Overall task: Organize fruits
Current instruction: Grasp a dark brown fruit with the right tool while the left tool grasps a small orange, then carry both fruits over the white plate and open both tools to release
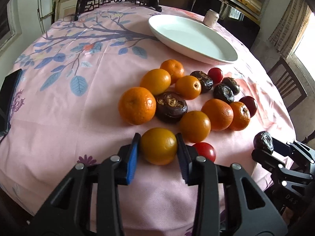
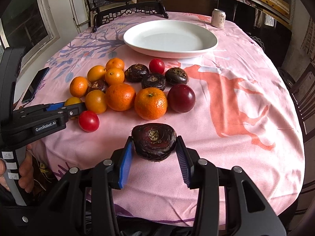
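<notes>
My left gripper is shut on a small yellow-orange fruit resting on the pink tablecloth at the near side of the pile. A red tomato lies just right of it. My right gripper is shut on a dark brown water chestnut, held in front of the pile. The pile holds several oranges, several dark water chestnuts, a second red tomato and a dark red plum. Behind it stands an empty white plate. The right wrist view shows the left gripper at the pile's left edge.
A drink can stands at the far right of the round table. A dark phone lies at the left edge. A carved dark wooden stand sits at the back. Chairs flank the right side. A hand holds the left gripper's handle.
</notes>
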{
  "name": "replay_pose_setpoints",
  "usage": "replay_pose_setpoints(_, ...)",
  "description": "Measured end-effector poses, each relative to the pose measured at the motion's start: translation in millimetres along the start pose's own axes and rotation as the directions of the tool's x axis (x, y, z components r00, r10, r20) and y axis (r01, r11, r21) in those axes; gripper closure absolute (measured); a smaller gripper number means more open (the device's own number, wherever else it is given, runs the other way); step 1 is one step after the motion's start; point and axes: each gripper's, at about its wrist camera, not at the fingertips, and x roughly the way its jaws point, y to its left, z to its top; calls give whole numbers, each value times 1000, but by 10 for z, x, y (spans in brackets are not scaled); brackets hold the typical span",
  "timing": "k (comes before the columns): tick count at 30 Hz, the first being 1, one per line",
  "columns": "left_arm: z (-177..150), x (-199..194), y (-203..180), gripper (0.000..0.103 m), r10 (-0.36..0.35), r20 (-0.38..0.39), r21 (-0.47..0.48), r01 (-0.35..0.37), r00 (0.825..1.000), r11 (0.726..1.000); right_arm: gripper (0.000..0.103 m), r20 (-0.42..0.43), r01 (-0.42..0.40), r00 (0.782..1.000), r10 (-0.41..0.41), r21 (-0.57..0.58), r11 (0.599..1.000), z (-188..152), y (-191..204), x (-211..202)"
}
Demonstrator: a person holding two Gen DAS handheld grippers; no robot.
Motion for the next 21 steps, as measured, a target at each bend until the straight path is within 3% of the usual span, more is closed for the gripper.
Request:
replay_pose_setpoints(7,18,-216,-116,67,3,29,43,-4,1000,999,60,26,-22,999,21,18,1000,69,-53,-39)
replay_pose_setpoints(12,274,-397,-207,67,-21,54,83,16,998,996,59,59,-43,997,42,19,999,255,-115,-85)
replay_pose_setpoints(16,747,-384,-270,67,-54,54,94,49,997,994,59,84,-26,996,27,-12,1000,599,-173,-59)
replay_pose_setpoints(21,1658,-29,-350,66,-10,53,90,5,999,996,60,132,-20,991,28,-60,998,1452,-345,143)
